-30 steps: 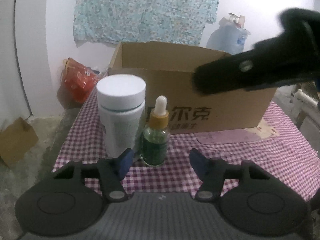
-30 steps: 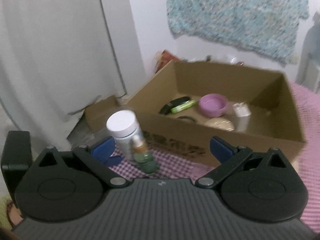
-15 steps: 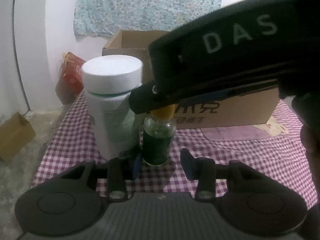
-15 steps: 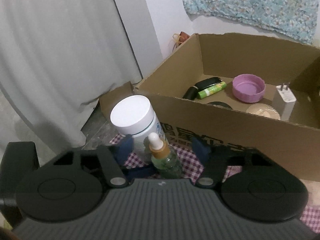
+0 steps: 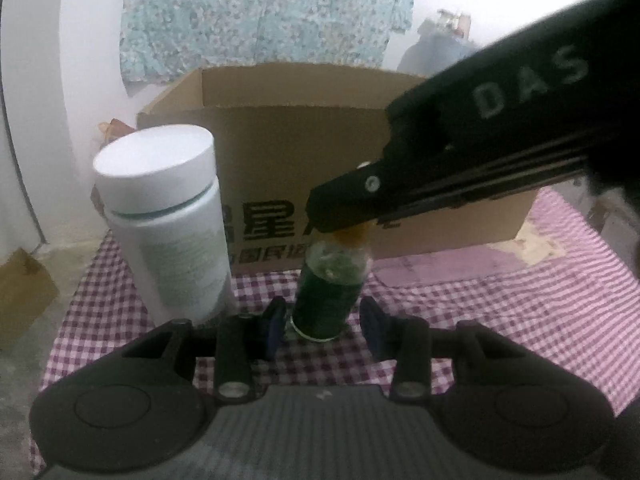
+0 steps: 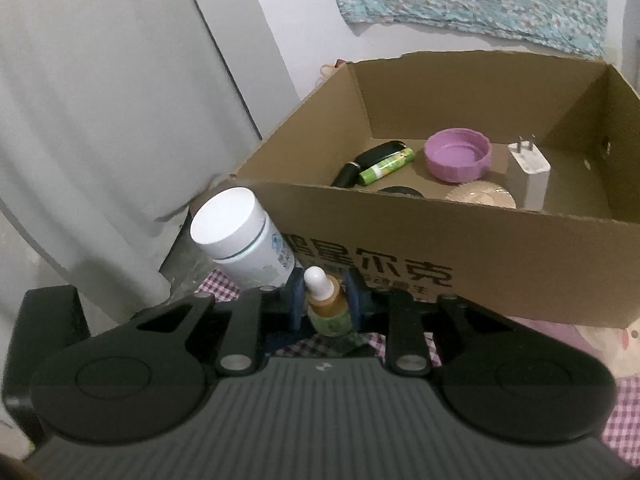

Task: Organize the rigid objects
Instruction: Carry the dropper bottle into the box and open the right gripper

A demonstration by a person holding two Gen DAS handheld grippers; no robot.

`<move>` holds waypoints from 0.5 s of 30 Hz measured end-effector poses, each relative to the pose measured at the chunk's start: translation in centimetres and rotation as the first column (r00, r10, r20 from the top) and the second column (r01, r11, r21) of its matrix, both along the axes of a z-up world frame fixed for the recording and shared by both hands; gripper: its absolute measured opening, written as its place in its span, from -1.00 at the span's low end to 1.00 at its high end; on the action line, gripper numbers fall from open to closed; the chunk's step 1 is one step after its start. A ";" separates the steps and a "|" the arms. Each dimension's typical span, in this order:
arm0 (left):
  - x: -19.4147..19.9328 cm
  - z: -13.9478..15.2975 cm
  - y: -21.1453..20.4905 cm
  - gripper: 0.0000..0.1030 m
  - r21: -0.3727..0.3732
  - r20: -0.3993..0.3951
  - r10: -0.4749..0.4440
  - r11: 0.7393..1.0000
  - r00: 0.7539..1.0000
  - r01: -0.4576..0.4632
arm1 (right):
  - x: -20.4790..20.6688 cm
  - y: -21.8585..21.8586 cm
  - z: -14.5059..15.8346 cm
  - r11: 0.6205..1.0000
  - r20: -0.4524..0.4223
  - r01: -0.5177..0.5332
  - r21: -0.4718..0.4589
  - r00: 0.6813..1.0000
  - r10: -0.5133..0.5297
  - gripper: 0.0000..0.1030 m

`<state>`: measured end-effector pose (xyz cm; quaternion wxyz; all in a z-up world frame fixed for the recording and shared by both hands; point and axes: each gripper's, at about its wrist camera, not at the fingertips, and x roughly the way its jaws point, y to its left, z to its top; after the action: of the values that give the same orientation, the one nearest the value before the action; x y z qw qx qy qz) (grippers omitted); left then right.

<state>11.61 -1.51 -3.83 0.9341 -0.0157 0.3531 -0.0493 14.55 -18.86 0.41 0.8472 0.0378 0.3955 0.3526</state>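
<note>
My right tongs (image 6: 323,305) are pinched on the dropper bottle (image 6: 325,307) at its amber collar, bulb poking above the pads. Left tongs (image 5: 323,322) stand apart around its base, not gripping. Looks like glass: small, light, slick, breakable. Collar hold is narrow; the shoulder below looks safer. White jar (image 5: 168,228) just left; cardboard box (image 6: 420,240) ahead.

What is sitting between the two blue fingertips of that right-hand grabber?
The dropper bottle: the right gripper clamps its amber collar, seen in the right wrist view. The white jar stands just outside.
</note>
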 end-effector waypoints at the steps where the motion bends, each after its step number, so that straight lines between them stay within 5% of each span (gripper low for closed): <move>1: 0.2 -0.2 -0.2 -0.22 0.007 -0.003 0.002 1.000 1.000 -0.002 | 0.0 -0.1 0.0 1.000 0.000 0.003 -0.002 1.000 -0.003 -0.60; 8: 0.1 -0.1 -1.3 -0.32 0.015 -0.004 -0.009 1.000 1.000 0.009 | -0.5 -0.2 0.1 1.000 0.003 0.007 -0.010 1.000 -0.007 -0.60; 15: -1.4 3.4 -2.7 -0.35 0.010 0.070 -0.056 0.998 0.996 0.055 | -2.1 -1.9 3.3 1.000 0.067 -0.006 0.003 0.998 0.006 -0.60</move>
<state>10.25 -4.20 -0.46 0.9443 -0.0002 0.3207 -0.0744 12.49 -20.77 3.73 0.8590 0.0263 0.3663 0.3568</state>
